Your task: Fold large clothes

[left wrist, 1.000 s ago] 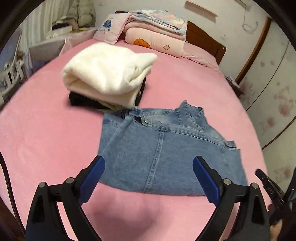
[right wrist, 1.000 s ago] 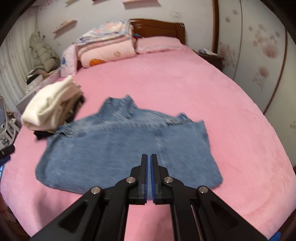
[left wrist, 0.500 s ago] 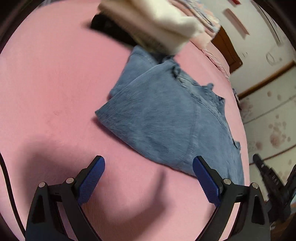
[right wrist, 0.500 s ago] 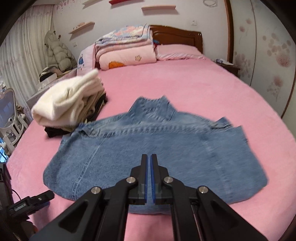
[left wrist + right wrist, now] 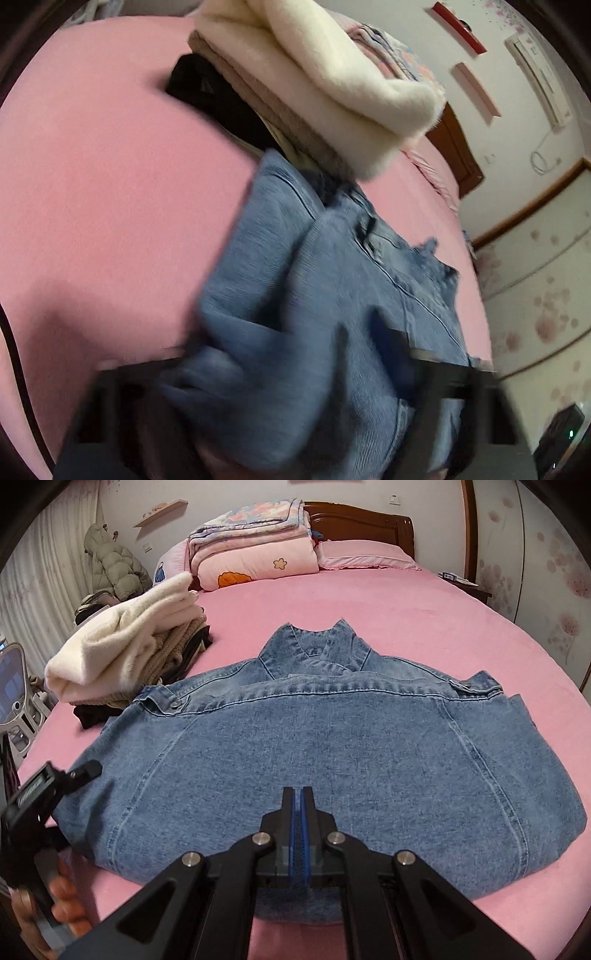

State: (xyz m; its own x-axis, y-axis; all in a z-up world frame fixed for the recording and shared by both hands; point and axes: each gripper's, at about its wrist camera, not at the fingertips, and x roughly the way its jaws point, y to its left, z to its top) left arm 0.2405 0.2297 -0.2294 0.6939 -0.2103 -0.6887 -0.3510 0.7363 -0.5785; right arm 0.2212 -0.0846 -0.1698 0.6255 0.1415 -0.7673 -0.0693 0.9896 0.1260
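A blue denim jacket [image 5: 325, 746] lies back up on the pink bed [image 5: 424, 613], its collar toward the headboard. My left gripper [image 5: 295, 354] is at the jacket's left hem corner [image 5: 236, 332]. Its jaws are closing with bunched denim between them, and the view is blurred. In the right wrist view the left gripper [image 5: 74, 771] shows at the jacket's left edge, held by a hand [image 5: 62, 893]. My right gripper [image 5: 298, 801] is shut and holds nothing. It hovers over the middle of the jacket near the front hem.
A pile of folded clothes [image 5: 122, 646] with a cream sweater on top stands just left of the jacket's shoulder. Folded quilts [image 5: 255, 546] and a pillow [image 5: 365, 554] lie by the wooden headboard. A white chair [image 5: 14, 686] stands off the bed's left side.
The left gripper has dropped onto the jacket's left corner and narrowed around bunched denim. The right gripper has come lower and closer over the jacket, staying shut.
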